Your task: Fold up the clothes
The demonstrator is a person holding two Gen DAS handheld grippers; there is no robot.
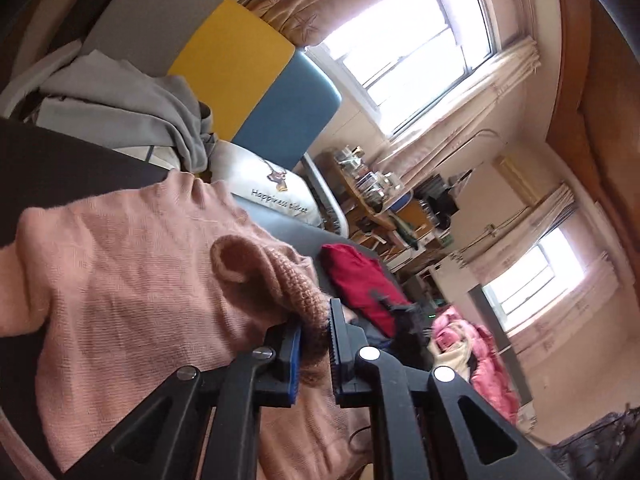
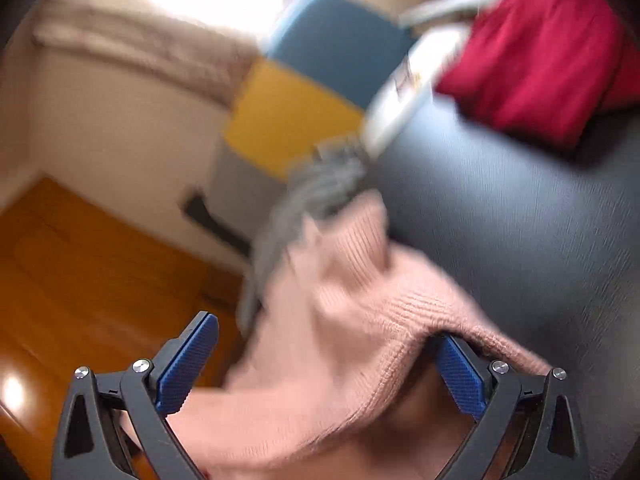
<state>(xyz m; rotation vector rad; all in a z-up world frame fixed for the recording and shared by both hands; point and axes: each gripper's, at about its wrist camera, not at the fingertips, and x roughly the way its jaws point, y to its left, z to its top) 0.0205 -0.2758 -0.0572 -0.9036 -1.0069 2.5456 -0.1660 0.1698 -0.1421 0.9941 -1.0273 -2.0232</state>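
Motion blur smears the pink sweater (image 2: 320, 344) and grey garment (image 2: 320, 184) in the right wrist view.

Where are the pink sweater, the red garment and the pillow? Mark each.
pink sweater (image 1: 132, 264), left wrist view, its flat knit body.
red garment (image 2: 536, 48), right wrist view, its middle.
pillow (image 1: 260, 184), left wrist view, its white face.

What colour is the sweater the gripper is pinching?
Pink sweater; the left wrist view shows it best.
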